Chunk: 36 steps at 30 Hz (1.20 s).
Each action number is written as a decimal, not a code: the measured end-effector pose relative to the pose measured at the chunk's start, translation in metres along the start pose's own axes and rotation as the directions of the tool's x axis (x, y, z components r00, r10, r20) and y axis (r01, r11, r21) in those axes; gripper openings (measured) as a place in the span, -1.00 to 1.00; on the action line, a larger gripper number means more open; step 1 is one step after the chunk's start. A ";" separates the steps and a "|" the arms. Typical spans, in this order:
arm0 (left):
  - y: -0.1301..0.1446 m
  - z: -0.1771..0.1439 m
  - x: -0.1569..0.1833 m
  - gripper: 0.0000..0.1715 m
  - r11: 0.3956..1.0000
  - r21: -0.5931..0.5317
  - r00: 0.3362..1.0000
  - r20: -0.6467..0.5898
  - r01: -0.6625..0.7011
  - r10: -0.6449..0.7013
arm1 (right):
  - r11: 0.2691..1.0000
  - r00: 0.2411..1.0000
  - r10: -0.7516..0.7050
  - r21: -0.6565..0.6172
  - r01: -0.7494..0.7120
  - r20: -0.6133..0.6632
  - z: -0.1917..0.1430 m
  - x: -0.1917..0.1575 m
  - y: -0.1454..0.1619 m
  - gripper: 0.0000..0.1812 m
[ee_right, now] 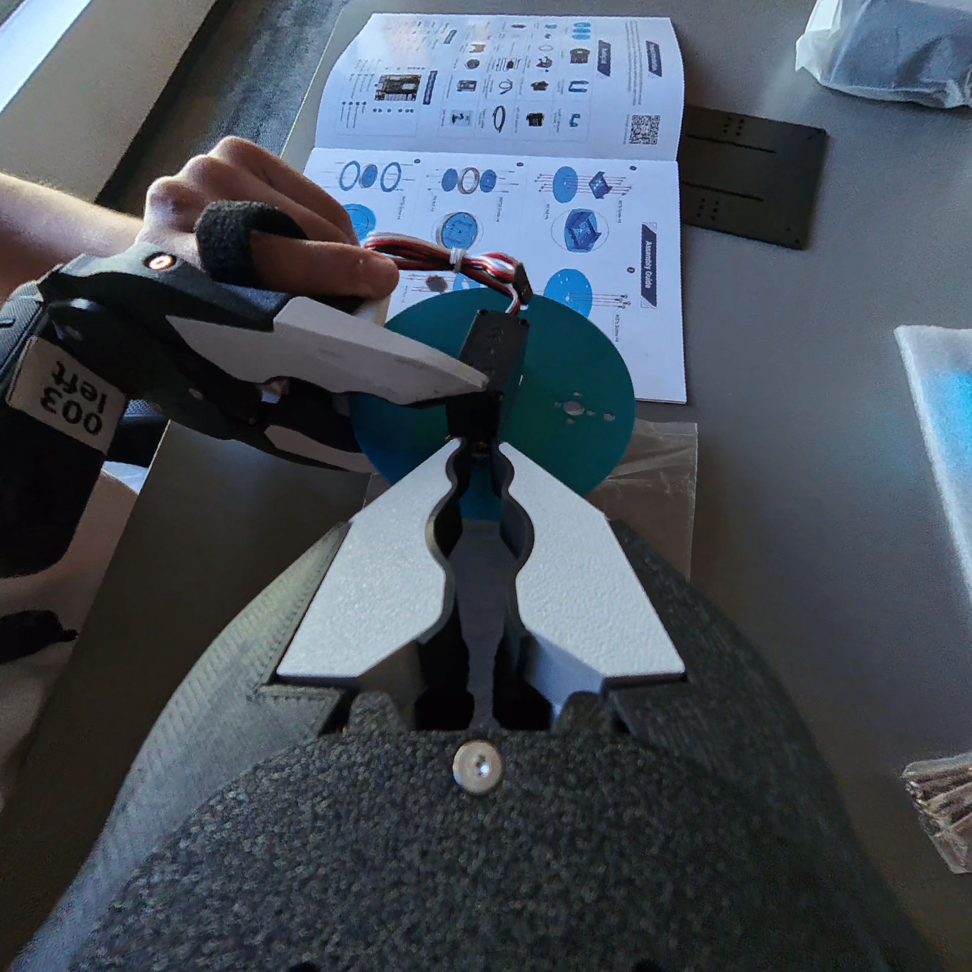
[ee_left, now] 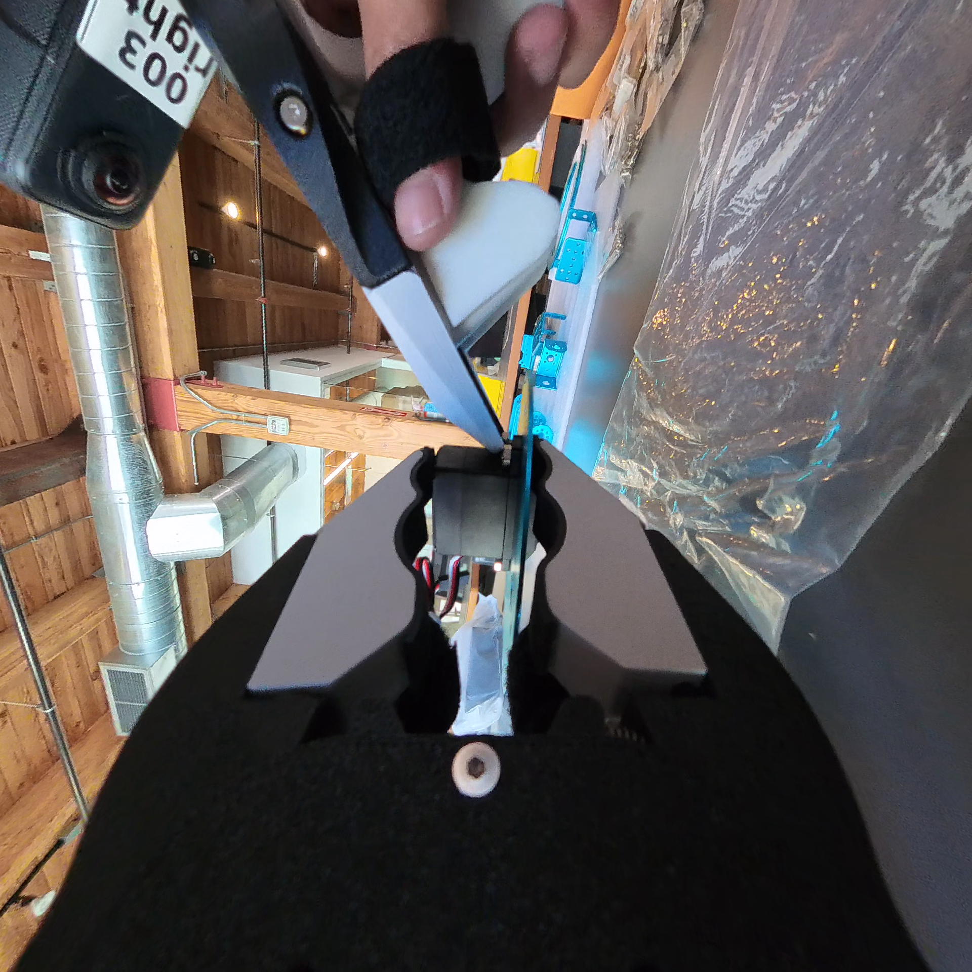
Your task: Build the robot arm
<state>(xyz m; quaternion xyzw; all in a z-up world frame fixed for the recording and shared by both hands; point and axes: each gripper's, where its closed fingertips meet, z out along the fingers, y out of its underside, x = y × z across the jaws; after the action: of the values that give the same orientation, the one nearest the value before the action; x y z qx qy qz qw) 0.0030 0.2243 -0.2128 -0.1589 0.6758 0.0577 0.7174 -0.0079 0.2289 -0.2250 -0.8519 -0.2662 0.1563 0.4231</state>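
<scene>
The left gripper (ee_left: 481, 463) is clamped on a small black motor (ee_left: 468, 507) and the thin blue disc (ee_right: 573, 368) against it, holding both in the air above the grey bench (ee_right: 789, 473). The right gripper (ee_right: 479, 447) is nearly closed, its tips pinching a tiny screw (ee_right: 479, 447) at the motor's lower end. Red, white and black wires (ee_right: 452, 257) trail from the motor over an open instruction booklet (ee_right: 526, 105), with a plastic bag (ee_left: 789, 368) nearby.
</scene>
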 end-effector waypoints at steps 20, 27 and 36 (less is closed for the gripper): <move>0.003 -0.001 -0.005 -0.59 1.000 0.002 1.000 0.016 0.024 -0.024 | 0.999 1.000 0.000 0.049 -0.001 0.023 -0.007 -0.003 -0.010 -0.82; 0.005 -0.001 -0.006 -0.59 0.998 0.005 0.998 0.009 0.056 -0.056 | 0.974 0.979 -0.085 0.221 0.043 0.183 -0.015 -0.026 -0.008 -0.32; 0.003 0.000 -0.003 -0.59 0.999 0.007 0.999 -0.005 0.046 -0.046 | 0.976 0.980 -0.105 0.204 0.070 0.169 -0.001 -0.031 -0.001 -0.16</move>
<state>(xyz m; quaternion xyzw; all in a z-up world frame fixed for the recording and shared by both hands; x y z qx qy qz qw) 0.0017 0.2279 -0.2103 -0.1721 0.6738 0.0382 0.7176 -0.0330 0.2110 -0.2224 -0.7757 -0.3237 0.2388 0.4863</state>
